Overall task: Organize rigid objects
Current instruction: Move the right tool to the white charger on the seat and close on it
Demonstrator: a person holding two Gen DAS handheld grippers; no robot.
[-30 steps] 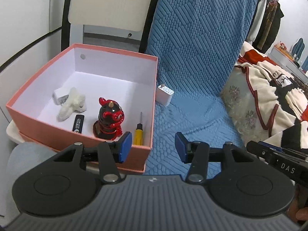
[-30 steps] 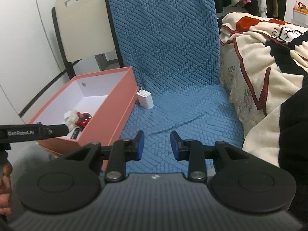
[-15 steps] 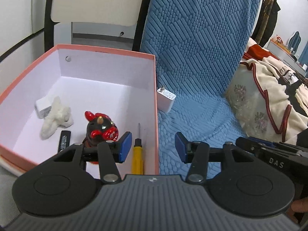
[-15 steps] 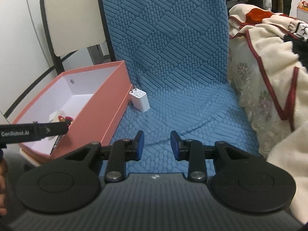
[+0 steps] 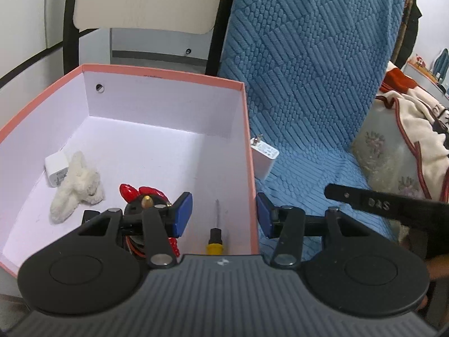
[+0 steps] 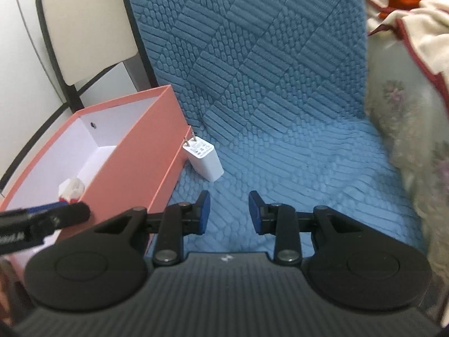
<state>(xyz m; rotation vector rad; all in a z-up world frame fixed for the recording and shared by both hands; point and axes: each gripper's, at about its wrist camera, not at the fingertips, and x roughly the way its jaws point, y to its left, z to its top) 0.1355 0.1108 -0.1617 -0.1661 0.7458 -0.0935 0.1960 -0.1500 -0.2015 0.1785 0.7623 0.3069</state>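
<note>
A pink box [image 5: 168,74] with a white inside holds a small white charger [image 5: 55,168], a white plush toy [image 5: 77,185], a red and black figurine [image 5: 140,196] and a yellow-handled screwdriver [image 5: 215,233]. A larger white charger [image 5: 263,158] stands on the blue mat outside the box's right wall; it also shows in the right wrist view [image 6: 203,158]. My left gripper [image 5: 224,214] is open and empty, straddling the box's right wall. My right gripper [image 6: 228,212] is open and empty over the mat, just short of the larger charger.
The blue textured mat [image 6: 280,154] covers the seat and runs up the backrest. A chair with a cream back [image 5: 146,0] stands behind the box [image 6: 134,163]. A blanket-covered bed [image 6: 407,84] borders the right.
Both grippers moved forward. The left one came over the box's near edge, and the right one closed in on the larger white charger. Both stayed open.
</note>
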